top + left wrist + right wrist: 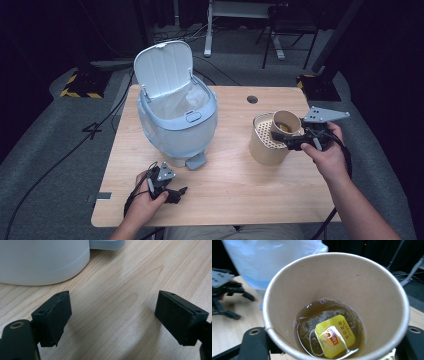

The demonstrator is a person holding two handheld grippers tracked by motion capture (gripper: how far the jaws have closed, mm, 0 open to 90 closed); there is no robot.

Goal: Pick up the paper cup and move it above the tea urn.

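Wooden table: right gripper clamps paper cup with tea over strainer container; left gripper jaws apart, empty, near front edge. Tilting risks spilling.

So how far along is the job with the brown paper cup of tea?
Done: the pale blue plastic bin stands with its lid up and liner showing. In hand: the right gripper holds the brown paper cup, tilted, over the tan strainer container; tea and a yellow-tagged tea bag are inside it. The left gripper rests open on the wooden table. Left: likely draining, then binning the cup.
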